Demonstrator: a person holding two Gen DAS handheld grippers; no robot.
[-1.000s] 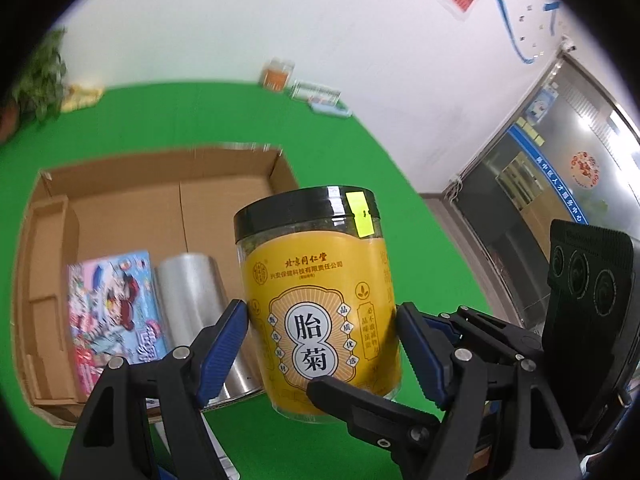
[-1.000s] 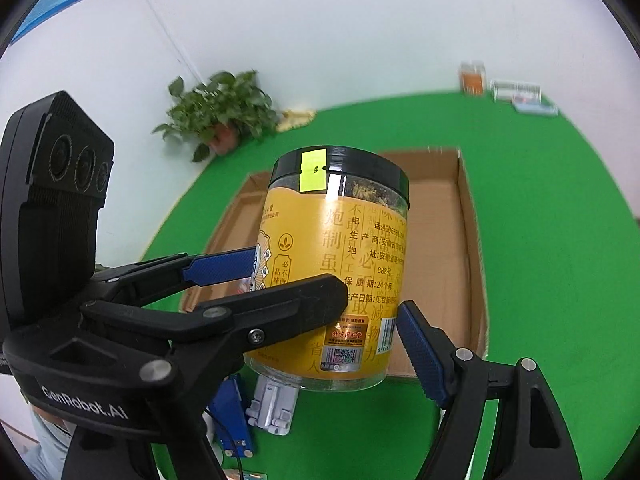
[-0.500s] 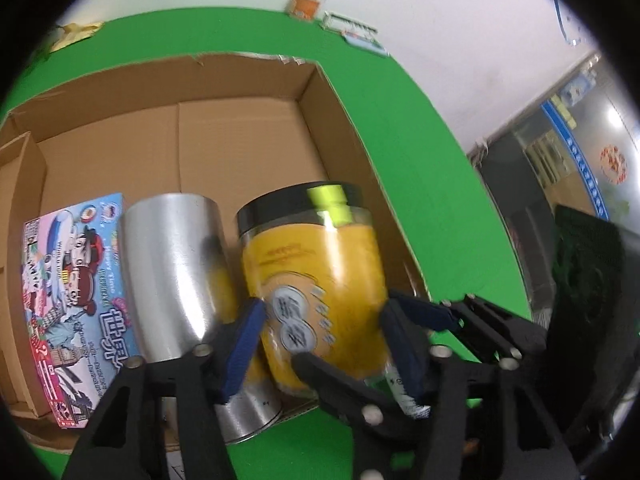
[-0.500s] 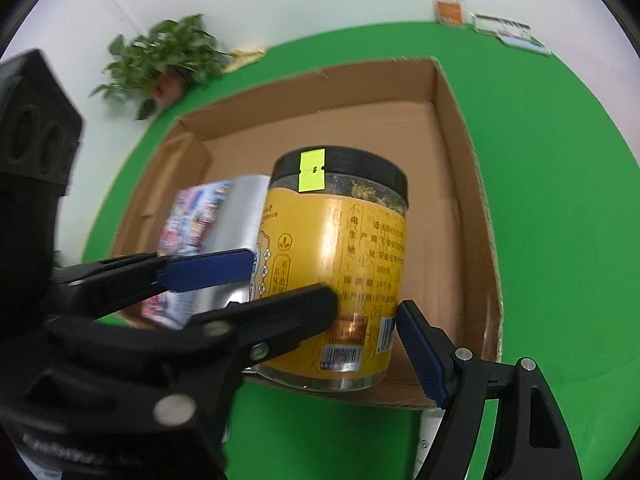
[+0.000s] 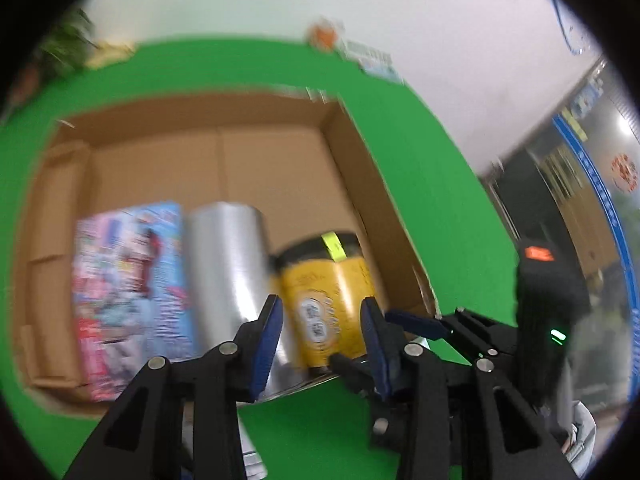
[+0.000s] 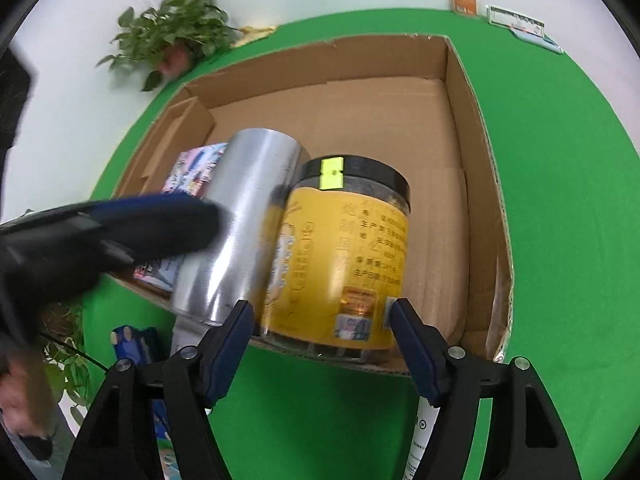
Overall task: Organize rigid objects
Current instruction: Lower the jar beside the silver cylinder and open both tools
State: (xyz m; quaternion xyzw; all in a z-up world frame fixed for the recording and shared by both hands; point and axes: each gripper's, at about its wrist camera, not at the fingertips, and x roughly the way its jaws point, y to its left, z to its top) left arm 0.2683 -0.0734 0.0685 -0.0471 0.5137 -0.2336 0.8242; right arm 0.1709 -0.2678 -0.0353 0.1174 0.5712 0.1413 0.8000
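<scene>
Yellow jar (image 6: 340,256) sits upright in the cardboard box (image 6: 476,184), lower centre of the right wrist frame, touching the silver can (image 6: 244,224) on its left; a colourful book (image 5: 128,256) lies beyond the can.

Right gripper (image 6: 322,340): jaws straddle the jar base and are closing slightly; pads sit at the walls, and whether they press I cannot tell, but it reads as a grip.

Left gripper (image 5: 320,344): jaws closing, narrow, nothing between them; the jar is behind the gap, not in it.

Handling: rigid plastic, smooth glossy label, likely slippery. Looks light, dried contents visible under the black lid. Take it low on the labelled body, across the diameter, not by the lid.

Views: the left wrist frame is motion-blurred but shows the right gripper's body at right and the box's full left side. The right wrist frame is sharp on jar-can contact and shows a plant (image 6: 176,36) at upper left on the green bench (image 6: 560,160).
</scene>
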